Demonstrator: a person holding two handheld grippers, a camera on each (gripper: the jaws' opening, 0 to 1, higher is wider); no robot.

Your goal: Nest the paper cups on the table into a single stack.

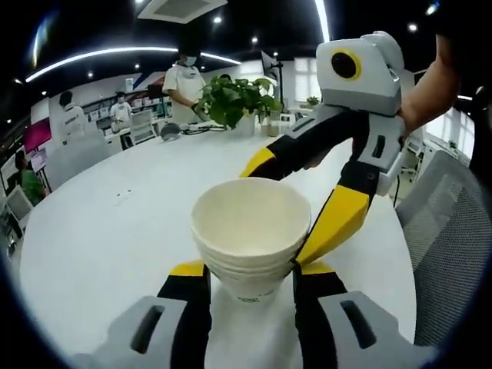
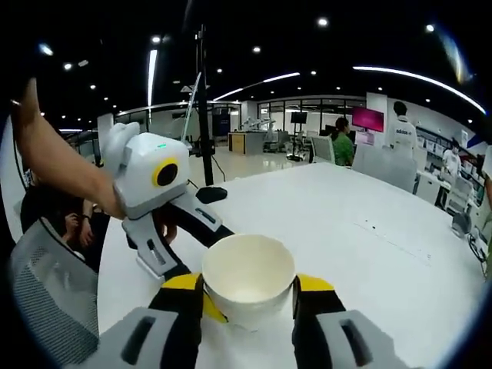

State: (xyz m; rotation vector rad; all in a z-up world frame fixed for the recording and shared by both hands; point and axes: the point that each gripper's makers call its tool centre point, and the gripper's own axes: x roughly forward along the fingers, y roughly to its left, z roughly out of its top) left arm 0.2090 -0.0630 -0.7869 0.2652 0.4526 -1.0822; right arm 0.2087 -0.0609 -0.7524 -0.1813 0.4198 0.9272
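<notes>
Stack (image 1: pixel 250 238) at centre frame, nesting step nearly done: left gripper (image 1: pixel 250 273) and right gripper (image 2: pixel 247 288) both clamp it. Next: probably seat the top cup, release.

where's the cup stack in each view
Left gripper view: the cup stack sits low in the centre, between this view's own fingers, with the right gripper reaching in from the upper right and straddling it.
Right gripper view: the cup stack sits low in the centre, between this view's own fingers, with the left gripper coming in from the left.
Shared landmark: the white table under the cups.
</notes>
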